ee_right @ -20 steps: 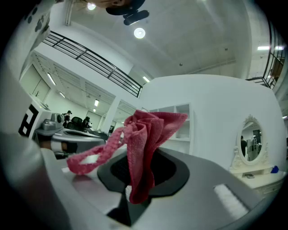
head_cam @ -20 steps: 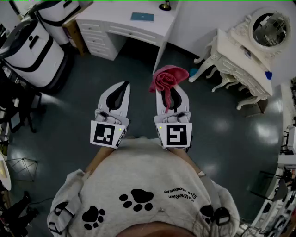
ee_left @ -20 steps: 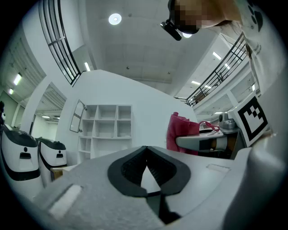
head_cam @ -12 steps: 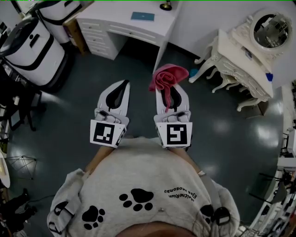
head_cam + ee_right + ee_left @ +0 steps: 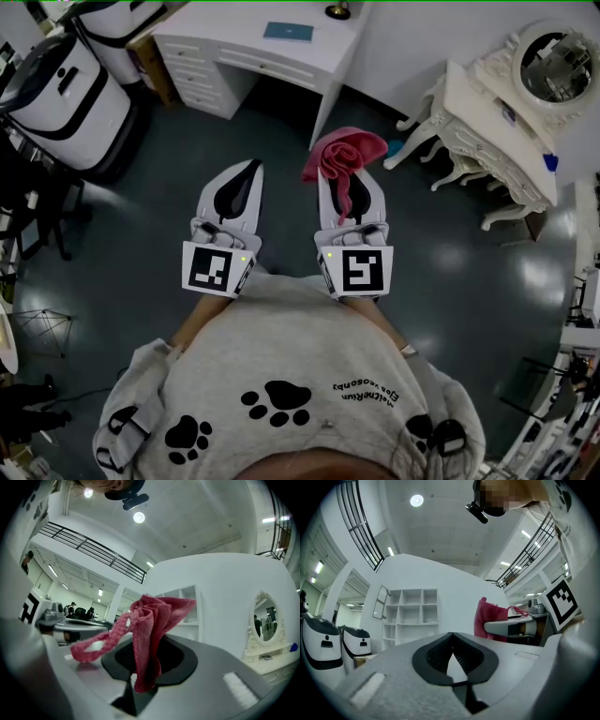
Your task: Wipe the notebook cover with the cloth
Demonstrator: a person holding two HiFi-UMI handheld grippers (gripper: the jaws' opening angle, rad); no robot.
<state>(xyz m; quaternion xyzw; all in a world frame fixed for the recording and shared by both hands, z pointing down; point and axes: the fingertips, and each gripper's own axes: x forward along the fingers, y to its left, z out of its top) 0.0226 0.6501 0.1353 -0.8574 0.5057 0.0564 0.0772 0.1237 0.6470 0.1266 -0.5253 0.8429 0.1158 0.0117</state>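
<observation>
While the wiping is not yet begun, both tools sit just in front of the person's chest, well apart from the desk (image 5: pixel 234 42).
Right tongs (image 5: pixel 349 187): clamped on the pink cloth (image 5: pixel 339 155), which bunches above the tips.
Left tongs (image 5: pixel 246 171): closed, nothing between them.
Notebook (image 5: pixel 288 34): probably the flat teal item on the desk, far ahead.
Step in hand: carrying the cloth over.
Next move calls for: closing on the desk and laying the cloth flat on the cover.

My cloth (image 5: pixel 149 620) is pink woven fabric, nubby and matt. My right gripper (image 5: pixel 347 183) and left gripper (image 5: pixel 241 183) have matt pale-grey plastic shells with black ribbed pads (image 5: pixel 436 656). The floor (image 5: pixel 450 281) is dark and glossy, with light glare on it.
</observation>
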